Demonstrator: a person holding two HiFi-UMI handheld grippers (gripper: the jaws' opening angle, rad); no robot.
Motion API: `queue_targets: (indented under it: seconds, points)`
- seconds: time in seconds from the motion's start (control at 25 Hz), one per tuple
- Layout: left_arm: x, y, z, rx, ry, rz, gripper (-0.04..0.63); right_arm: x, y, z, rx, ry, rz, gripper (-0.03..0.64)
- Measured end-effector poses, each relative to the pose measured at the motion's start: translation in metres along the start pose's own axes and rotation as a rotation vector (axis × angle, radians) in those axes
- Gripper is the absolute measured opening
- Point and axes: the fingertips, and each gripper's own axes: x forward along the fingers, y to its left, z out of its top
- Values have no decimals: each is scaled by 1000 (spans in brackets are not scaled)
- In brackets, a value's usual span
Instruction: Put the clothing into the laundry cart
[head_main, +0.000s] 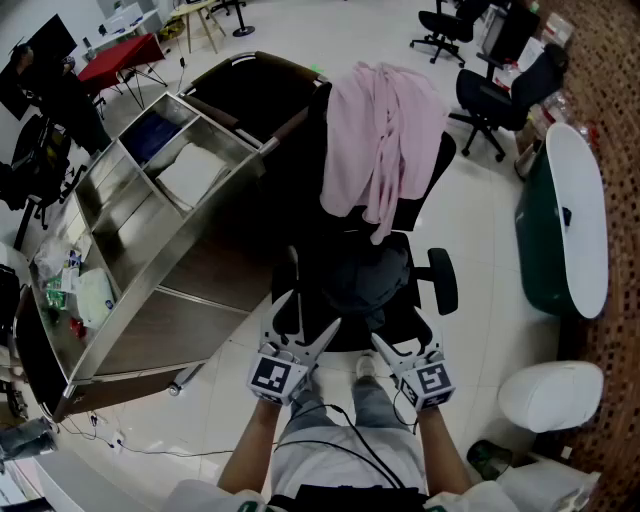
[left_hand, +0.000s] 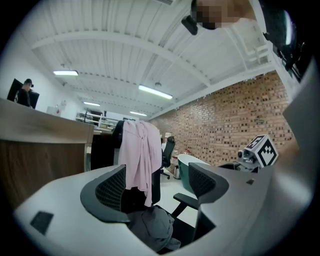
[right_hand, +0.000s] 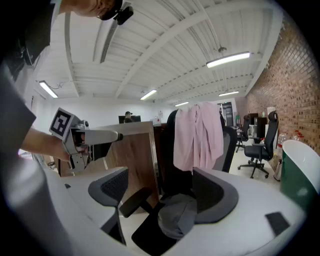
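Left gripper (head_main: 308, 314) and right gripper (head_main: 403, 346) gape empty (square-patterned cubes atop), facing pink shirt (head_main: 385, 140), grey garment (head_main: 365, 275) on chair (head_main: 443, 282).

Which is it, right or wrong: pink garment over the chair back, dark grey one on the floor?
Wrong. The dark grey garment lies on the chair seat, not the floor; the head view shows it. The pink garment is over the chair back.

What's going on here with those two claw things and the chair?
A person holds the left gripper and right gripper, both open and empty, before a black office chair. A pink garment hangs over its back; a dark grey garment lies on its seat. Neither is in the laundry cart yet.
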Motion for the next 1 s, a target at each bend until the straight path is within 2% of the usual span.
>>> queue_targets:
  seconds: [0.12,0.44,0.68,0.76,0.88,0.96,1.0]
  points:
    - [18,8,-16,-7,20,-16,377,24,-10,-31,21,55,20,426]
    - [67,31,-70,-2,82,-13,377,110,-42,-115,-17,258,86,426]
    - [97,53,-120,-23,142,9,376,176,-91,-201,24,370,71,428]
    - [104,60,-135,-18,162,16,376,200,-115,-226,57,380,47,451]
    - [107,69,-156,-9,202,32,377,235,-151,-279,124,428,10,583]
    - [108,76,-164,-11,223,42,377,260,-168,-310,124,493,-3,635]
    - [109,79,-167,-21,226,49,377,273,-176,-321,102,526,-4,637]
